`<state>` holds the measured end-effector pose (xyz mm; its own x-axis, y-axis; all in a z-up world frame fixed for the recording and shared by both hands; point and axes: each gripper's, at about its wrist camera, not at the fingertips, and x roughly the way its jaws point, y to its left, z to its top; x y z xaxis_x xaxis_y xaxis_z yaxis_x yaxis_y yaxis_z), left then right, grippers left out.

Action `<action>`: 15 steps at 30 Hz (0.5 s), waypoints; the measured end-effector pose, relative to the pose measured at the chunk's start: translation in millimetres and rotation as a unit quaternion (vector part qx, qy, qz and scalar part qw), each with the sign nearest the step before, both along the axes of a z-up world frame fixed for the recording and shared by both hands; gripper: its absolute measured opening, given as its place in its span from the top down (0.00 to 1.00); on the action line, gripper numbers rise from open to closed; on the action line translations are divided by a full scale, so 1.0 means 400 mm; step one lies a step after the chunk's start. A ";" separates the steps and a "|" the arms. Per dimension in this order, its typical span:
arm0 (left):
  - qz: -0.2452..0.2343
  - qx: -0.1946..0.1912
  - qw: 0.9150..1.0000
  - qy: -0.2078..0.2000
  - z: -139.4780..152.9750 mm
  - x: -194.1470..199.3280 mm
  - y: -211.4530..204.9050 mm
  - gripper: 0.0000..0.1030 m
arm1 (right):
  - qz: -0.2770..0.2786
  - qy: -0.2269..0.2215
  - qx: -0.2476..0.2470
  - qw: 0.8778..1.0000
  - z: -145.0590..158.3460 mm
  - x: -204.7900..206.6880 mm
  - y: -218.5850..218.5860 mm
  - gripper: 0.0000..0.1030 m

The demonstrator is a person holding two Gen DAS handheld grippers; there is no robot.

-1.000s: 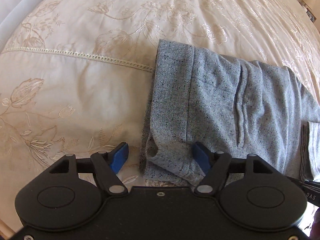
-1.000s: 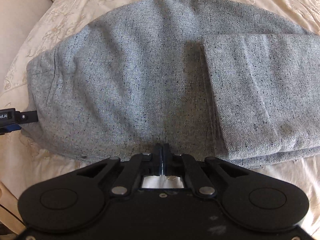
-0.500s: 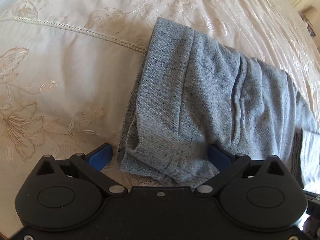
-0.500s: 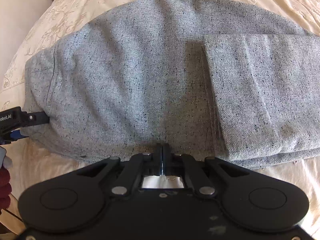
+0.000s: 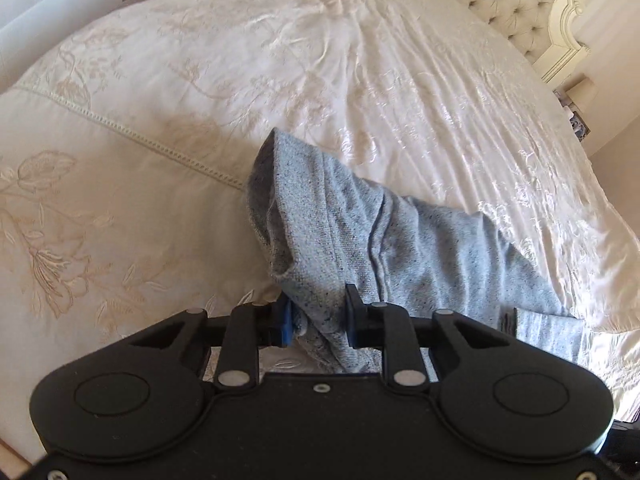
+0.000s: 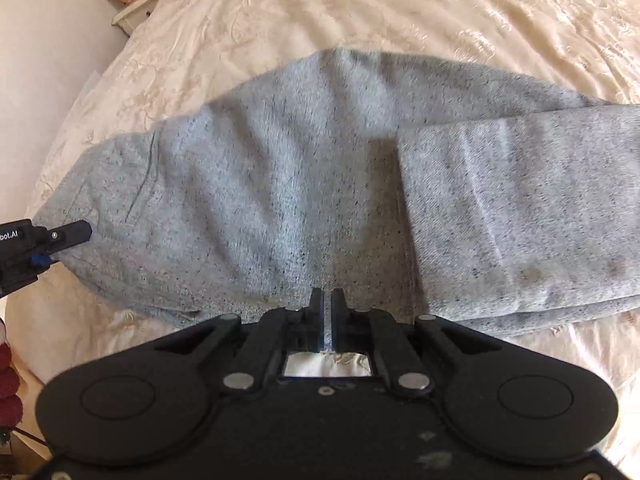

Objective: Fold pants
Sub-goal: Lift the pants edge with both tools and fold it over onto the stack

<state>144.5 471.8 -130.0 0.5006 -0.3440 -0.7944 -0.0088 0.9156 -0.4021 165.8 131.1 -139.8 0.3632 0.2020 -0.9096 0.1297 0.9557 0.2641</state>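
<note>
Pants [image 6: 304, 184] lie on the bed [image 6: 360, 12], long axis across the frame; left gripper [image 5: 316, 320] closing on their waist corner at lower centre, right gripper [image 6: 327, 312] pinching the near edge, jaws easing apart

White lettering "bot.AI", cut off at the frame edge, stands on the left gripper [image 6: 40, 240].

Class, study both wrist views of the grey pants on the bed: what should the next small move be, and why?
Probably carry the gripped end across toward the folded leg. The left gripper, its jaws closing, has the bunched end of the pants between its fingers and raised off the bedspread. The right gripper, its jaws opening slightly, sits at the near edge. The folded leg lies to the right.
</note>
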 end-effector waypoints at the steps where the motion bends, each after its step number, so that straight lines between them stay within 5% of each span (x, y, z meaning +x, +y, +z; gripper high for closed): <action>1: -0.001 0.001 1.000 -0.011 0.019 -0.006 -0.007 0.72 | -0.009 -0.003 0.002 1.000 0.008 -0.006 -0.015 0.95; 10: -0.029 0.037 0.996 -0.076 0.150 -0.055 -0.150 0.76 | 0.053 0.029 -0.012 0.998 -0.131 -0.017 -0.033 0.99; 15: -0.062 0.086 0.986 -0.130 0.248 -0.113 -0.292 0.76 | 0.083 0.027 0.034 0.996 -0.111 -0.004 -0.076 0.98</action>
<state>99.5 355.2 -30.8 0.6576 -0.2873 -0.6964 0.1909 0.9578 -0.2148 164.4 100.7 -184.1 0.2704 0.3169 -0.9091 -0.0118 0.9453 0.3260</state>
